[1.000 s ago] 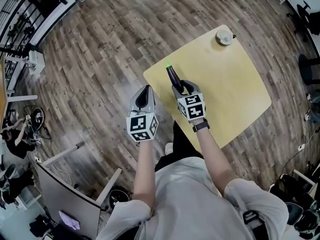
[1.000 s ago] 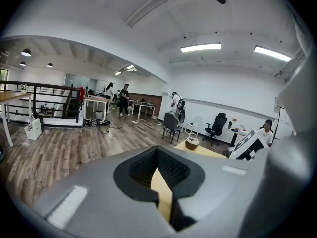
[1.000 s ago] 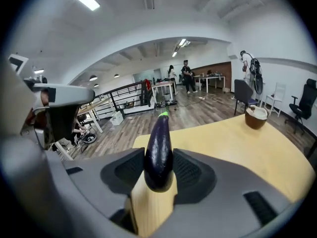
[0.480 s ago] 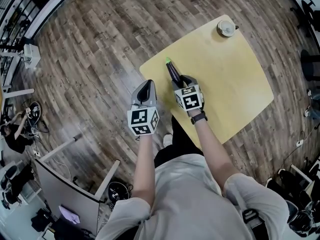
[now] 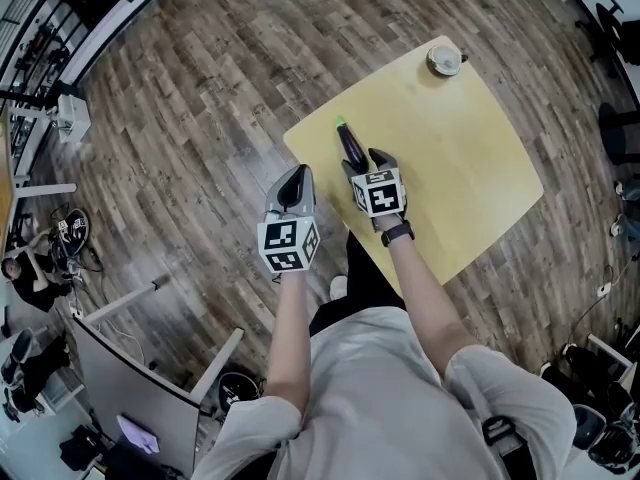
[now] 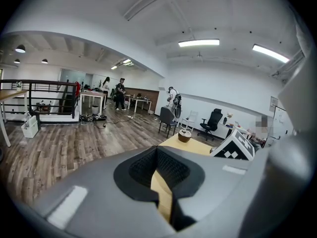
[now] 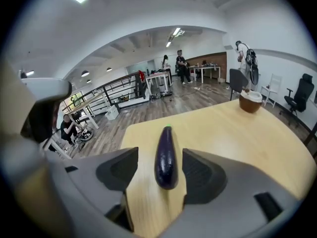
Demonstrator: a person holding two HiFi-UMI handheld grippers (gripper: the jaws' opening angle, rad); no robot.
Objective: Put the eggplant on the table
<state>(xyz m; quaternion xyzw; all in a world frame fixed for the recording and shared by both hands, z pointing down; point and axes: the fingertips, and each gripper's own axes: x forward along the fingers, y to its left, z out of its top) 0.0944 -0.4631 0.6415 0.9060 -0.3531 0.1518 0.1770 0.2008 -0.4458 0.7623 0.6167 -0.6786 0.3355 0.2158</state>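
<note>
A dark purple eggplant (image 5: 351,143) with a green stem tip lies lengthwise on the yellow wooden table (image 5: 460,168), near its left corner. My right gripper (image 5: 362,160) sits just behind it. In the right gripper view the eggplant (image 7: 166,155) rests on the table between the two dark pads, with a gap on each side. The jaws are opening and the pads do not press on it. My left gripper (image 5: 294,175) hangs over the floor just left of the table's edge, its jaws together and holding nothing (image 6: 158,155).
A small brown bowl (image 5: 444,60) stands at the table's far corner. Wood-plank floor surrounds the table. Office chairs (image 6: 214,123), desks and people stand far back in the room, and a railing (image 7: 111,90) runs along the left.
The right gripper has sunk with the eggplant to the tabletop and its jaws have spread off it. The left gripper has drifted slightly lower, still shut.
</note>
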